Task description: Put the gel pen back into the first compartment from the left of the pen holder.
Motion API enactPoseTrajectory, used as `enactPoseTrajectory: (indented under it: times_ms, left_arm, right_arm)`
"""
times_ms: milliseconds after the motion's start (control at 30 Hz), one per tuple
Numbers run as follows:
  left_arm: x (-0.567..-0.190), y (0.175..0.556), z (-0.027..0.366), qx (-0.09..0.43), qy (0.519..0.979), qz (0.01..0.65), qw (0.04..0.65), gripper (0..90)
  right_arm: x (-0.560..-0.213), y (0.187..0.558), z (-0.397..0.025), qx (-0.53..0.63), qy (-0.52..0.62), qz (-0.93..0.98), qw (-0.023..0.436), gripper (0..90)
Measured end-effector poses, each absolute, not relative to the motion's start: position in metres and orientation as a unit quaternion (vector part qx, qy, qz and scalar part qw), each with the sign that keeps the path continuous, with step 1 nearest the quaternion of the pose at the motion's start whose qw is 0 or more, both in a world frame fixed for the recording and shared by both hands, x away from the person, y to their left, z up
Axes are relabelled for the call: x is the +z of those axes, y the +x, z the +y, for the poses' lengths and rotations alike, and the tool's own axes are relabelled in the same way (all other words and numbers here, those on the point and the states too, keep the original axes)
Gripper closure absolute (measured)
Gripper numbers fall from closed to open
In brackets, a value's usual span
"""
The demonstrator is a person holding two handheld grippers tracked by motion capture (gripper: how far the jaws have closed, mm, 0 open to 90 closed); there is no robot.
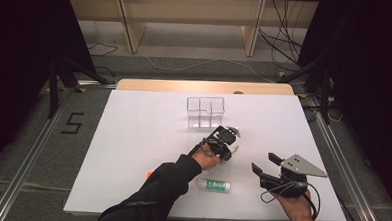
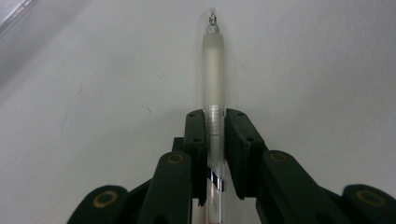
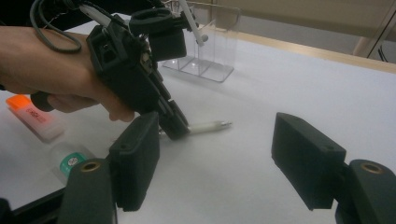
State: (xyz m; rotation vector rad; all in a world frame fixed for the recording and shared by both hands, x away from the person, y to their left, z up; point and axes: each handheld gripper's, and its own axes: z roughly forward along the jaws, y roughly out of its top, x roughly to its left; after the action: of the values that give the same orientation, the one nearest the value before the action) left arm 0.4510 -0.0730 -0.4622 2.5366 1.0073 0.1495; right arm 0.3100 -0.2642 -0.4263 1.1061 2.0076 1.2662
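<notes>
Tabletop (image 1: pixel 132 138) in white spans the middle of the high view, and toward its upper centre we see a clear divided organizer (image 1: pixel 205 111). Lower right, the right gripper (image 1: pixel 265 163) has its fingers spread, nothing between them. At centre the left gripper (image 1: pixel 231 147) points down, its fingers clenched on a frosted pen (image 2: pixel 213 70) lying against the tabletop. Below it lies a green-labelled tube (image 1: pixel 214 185); an orange-capped eraser (image 3: pixel 31 116) sits at centre left of the right gripper view.

Clear organizer (image 1: pixel 205 111) (rear) blocks; table (image 1: pixel 132 138) left open
</notes>
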Motion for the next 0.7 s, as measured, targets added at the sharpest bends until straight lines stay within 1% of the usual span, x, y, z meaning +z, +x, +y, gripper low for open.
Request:
enactPoseTrajectory:
  times_ms: [167, 333, 500, 700]
  left_arm:
    - [-0.458, 0.452, -0.071, 0.057, 0.905, 0.359, 0.221, 78.7]
    - [-0.446, 0.451, -0.063, 0.071, 0.891, 0.363, 0.262, 78.7]
    - [-0.433, 0.452, -0.048, 0.084, 0.871, 0.370, 0.313, 78.7]
    - [-0.418, 0.451, -0.029, 0.096, 0.850, 0.378, 0.355, 78.7]
  right_arm:
    - [-0.426, 0.310, -0.264, 0.468, 0.409, 0.740, 0.258, 33.3]
    - [-0.426, 0.310, -0.265, 0.468, 0.409, 0.740, 0.258, 33.3]
    - [-0.426, 0.310, -0.264, 0.469, 0.410, 0.739, 0.258, 33.3]
    - [-0.426, 0.310, -0.264, 0.469, 0.407, 0.739, 0.260, 33.3]
